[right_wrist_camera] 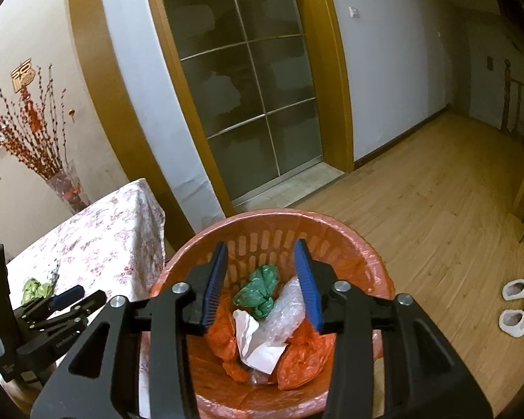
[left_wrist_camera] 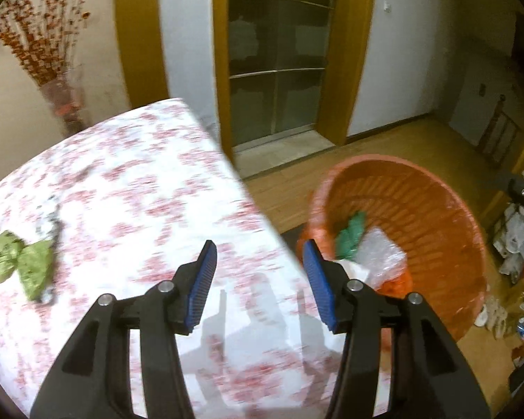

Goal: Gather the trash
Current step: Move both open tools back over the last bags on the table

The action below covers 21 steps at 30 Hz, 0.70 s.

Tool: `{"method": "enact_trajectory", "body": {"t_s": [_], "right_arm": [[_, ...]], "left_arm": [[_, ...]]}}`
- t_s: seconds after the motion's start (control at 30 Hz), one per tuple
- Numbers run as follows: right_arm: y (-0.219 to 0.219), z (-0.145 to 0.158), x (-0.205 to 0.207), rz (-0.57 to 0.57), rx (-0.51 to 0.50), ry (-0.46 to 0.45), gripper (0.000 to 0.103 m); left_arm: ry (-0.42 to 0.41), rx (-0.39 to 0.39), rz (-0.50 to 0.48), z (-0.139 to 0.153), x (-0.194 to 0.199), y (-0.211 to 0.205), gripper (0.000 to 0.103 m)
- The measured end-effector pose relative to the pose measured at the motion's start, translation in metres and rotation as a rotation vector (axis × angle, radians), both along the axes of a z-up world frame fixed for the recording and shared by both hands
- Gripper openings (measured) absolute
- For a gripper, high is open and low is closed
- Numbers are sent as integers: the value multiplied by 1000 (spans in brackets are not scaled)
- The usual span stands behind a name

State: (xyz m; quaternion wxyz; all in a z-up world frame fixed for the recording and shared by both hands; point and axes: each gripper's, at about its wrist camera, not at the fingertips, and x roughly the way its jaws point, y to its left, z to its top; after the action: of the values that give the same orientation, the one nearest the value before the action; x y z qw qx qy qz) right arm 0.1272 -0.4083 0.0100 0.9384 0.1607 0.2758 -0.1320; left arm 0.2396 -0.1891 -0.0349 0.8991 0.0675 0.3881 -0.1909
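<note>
Left gripper (left_wrist_camera: 260, 256) is hanging over the near edge of the table (left_wrist_camera: 129, 174), jaws standing about half open with nothing between them; only the flowered cloth and the table's edge are showing in the gap. A crumpled light-green wrapper (left_wrist_camera: 22, 262) is lying on the cloth well off to the left of those jaws, not touching them, with a scrap of silvery foil (left_wrist_camera: 50, 221) just beside it.

Right gripper (right_wrist_camera: 263, 265) is hovering above the orange bin (right_wrist_camera: 377, 265), jaws parted partway and gripping nothing. Down in the bin, directly below the gap, a dark green wad (right_wrist_camera: 258, 289), a piece of clear bubble wrap (right_wrist_camera: 286, 314) and a white crumpled paper (right_wrist_camera: 253, 342) are resting on folds of the orange liner (right_wrist_camera: 297, 363), clear of the pads.

In the right wrist view the left gripper (right_wrist_camera: 75, 295) is showing at the lower left, tips near the light-green wrapper (right_wrist_camera: 35, 288) on the table (right_wrist_camera: 97, 237). The bin (left_wrist_camera: 447, 244) is standing on the wood floor (right_wrist_camera: 419, 209) right beside the table.
</note>
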Motion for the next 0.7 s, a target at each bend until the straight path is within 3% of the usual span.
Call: {"method": "enact_trajectory", "body": {"t_s": [0.43,0.7], "right_arm": [[44,2,14,117,-33,20,42],[80,-3,32,185,-65,48,42]], "left_arm": [[-8,53,248,-3,15,117,54],[-25,77,510,-5,43,211,53]]}}
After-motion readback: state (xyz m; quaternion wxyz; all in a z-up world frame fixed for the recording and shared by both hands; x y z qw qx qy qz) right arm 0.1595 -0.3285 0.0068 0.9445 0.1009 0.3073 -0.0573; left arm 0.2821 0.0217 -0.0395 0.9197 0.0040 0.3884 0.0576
